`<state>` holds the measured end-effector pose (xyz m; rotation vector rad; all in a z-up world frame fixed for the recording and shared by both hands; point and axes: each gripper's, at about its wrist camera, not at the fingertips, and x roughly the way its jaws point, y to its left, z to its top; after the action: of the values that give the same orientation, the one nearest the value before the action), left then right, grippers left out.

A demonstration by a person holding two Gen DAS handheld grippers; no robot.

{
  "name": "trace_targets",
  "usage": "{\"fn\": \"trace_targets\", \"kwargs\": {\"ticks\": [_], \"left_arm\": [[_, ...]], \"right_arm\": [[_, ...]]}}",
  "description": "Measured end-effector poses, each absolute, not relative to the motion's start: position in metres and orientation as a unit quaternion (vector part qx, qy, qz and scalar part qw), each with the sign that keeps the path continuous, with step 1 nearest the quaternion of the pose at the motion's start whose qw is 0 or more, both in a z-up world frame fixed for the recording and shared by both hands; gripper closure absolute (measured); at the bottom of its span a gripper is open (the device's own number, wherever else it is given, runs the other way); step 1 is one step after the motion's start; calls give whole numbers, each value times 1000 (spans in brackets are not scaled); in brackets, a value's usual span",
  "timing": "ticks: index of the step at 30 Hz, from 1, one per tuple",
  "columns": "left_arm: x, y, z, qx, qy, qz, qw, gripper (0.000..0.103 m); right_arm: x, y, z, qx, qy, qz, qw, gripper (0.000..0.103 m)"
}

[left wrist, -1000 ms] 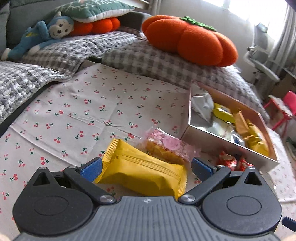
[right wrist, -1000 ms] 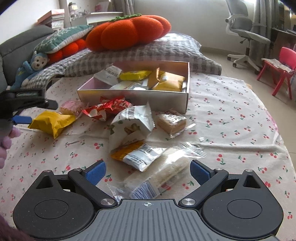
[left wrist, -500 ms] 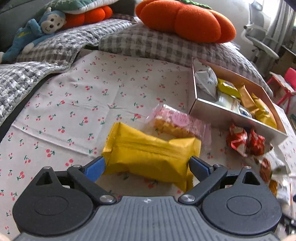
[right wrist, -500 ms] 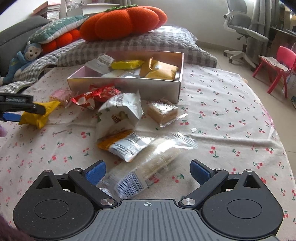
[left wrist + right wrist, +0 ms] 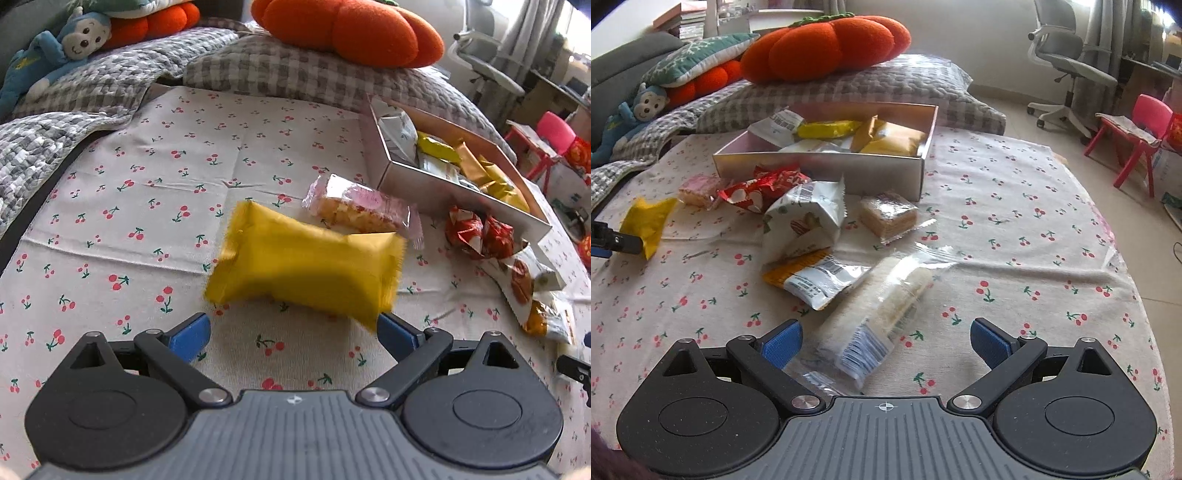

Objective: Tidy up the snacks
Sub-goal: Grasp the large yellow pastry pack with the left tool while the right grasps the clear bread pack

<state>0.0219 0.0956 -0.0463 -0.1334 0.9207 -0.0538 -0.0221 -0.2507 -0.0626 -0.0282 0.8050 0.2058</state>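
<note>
A yellow snack packet point(image 5: 306, 271) lies on the cherry-print cloth just ahead of my left gripper point(image 5: 291, 334), whose jaws are wide open; the packet's right corner touches the right finger. It also shows in the right wrist view point(image 5: 646, 221). A pink-wrapped cake point(image 5: 360, 208) and red packets point(image 5: 480, 236) lie beside the open box point(image 5: 461, 197) holding several snacks. My right gripper point(image 5: 886, 341) is open over a clear-wrapped wafer roll point(image 5: 882, 310). A white bag point(image 5: 805, 221), an orange-white packet point(image 5: 816, 277) and a wrapped square cake point(image 5: 888, 216) lie before the box point(image 5: 831, 170).
An orange pumpkin cushion point(image 5: 827, 46) sits on grey checked pillows point(image 5: 295, 74) behind the box. A blue monkey toy point(image 5: 48, 70) lies at the far left. An office chair point(image 5: 1067, 66) and a pink child's chair point(image 5: 1134, 140) stand on the floor to the right.
My left gripper has drawn back and risen a little, so the yellow packet now sits ahead of the fingers rather than between them. My right gripper has moved closer over the wafer roll.
</note>
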Motion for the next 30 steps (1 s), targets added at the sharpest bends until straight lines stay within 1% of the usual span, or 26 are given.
{"fn": "trace_targets", "kwargs": {"ticks": [8,15,18,19,22,24,26,27,28,29,30], "left_arm": [[29,97,-36,-125,418,-27,900,1],[55,92,-42,-214,426,32,879,2],[63,88,-46,-229,433,56,870,5],[64,88,-48,-230,434,62,869,7],[66,86,-52,-225,444,80,864,21],[63,85,-51,-214,443,83,867,24],[60,84,-50,-203,446,81,868,36],[58,84,-49,-195,447,75,870,40],[56,83,-49,-190,449,68,871,45],[55,82,-49,-183,450,60,872,49],[52,81,-49,-173,452,50,874,50]], "right_arm": [[-18,-239,-61,-13,391,115,913,4],[-14,-233,-61,-10,394,118,912,4],[-14,-231,-61,-11,394,121,911,4],[-13,-231,-61,-10,394,122,911,4],[-13,-231,-62,-10,396,123,910,4],[-12,-232,-63,-11,398,123,909,4],[-13,-235,-64,-13,398,121,909,4],[-13,-237,-65,-14,399,118,909,4],[-13,-239,-66,-15,400,116,909,4],[-14,-242,-67,-16,401,113,909,4],[-14,-244,-69,-16,402,109,909,4]]}}
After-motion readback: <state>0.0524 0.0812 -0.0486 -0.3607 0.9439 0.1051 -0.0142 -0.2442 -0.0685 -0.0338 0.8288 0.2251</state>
